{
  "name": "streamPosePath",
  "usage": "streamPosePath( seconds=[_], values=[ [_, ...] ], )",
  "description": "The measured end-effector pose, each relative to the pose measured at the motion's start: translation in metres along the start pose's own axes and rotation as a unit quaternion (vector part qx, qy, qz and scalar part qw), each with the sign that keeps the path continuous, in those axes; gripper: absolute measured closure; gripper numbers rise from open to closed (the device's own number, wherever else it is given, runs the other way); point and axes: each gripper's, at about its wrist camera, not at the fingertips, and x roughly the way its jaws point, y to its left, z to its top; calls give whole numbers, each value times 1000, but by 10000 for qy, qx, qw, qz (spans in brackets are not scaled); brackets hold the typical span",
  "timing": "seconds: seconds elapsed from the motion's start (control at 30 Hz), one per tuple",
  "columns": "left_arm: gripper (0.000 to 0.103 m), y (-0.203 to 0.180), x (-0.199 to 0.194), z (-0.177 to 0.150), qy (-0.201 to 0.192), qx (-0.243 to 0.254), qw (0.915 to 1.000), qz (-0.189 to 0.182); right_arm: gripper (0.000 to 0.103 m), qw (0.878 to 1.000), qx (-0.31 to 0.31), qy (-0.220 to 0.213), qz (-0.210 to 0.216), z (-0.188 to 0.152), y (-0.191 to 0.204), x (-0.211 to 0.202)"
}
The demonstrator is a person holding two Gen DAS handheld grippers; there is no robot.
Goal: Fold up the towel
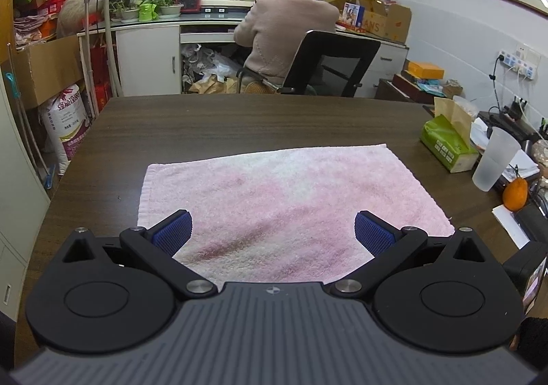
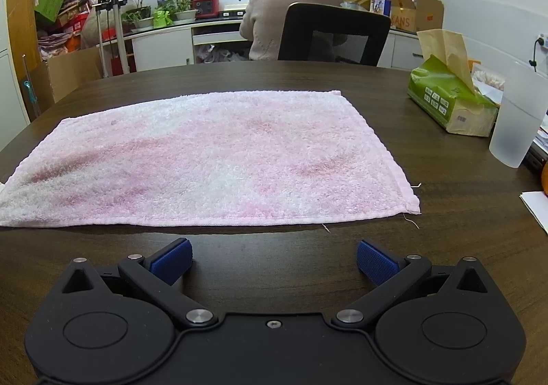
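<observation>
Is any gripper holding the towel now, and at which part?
Nothing is held. Left gripper and right gripper are open; the towel lies flat.

Left tool (image 1: 273,231): matte black linkage arms, silver pivot screws, ribbed grey housing, blue textured pads (image 1: 173,231). Right tool (image 2: 274,261): same, smooth black housing.

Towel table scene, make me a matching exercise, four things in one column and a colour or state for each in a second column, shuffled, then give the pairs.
Things:
1. towel
2. tissue pack
3. cup
4. left gripper

States:
A. green, a tissue sticking up
B. open, above the towel
C. pink, spread flat
D. frosted, upright, looks empty

Pairs: 1-C, 2-A, 3-D, 4-B
</observation>
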Motion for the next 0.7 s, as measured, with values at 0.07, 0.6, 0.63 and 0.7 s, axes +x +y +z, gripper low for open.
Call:
streamPosePath(
  seconds=[0.07, 0.6, 0.63, 0.7],
  values=[
    [0, 1, 1, 0, 9, 3, 10000, -31, 0, 10000, 2, 0, 1, 0, 0, 0],
    [0, 8, -1, -6, -7, 57, 9997, -217, 0, 10000, 6, -1, 2, 0, 0, 1],
    [0, 8, -1, -7, -2, 55, 9998, -208, 0, 10000, 7, -1, 2, 0, 0, 1],
    [0, 9, -2, -8, 8, 23, 9998, -214, 0, 10000, 9, -2, 1, 0, 0, 1]
  ],
)
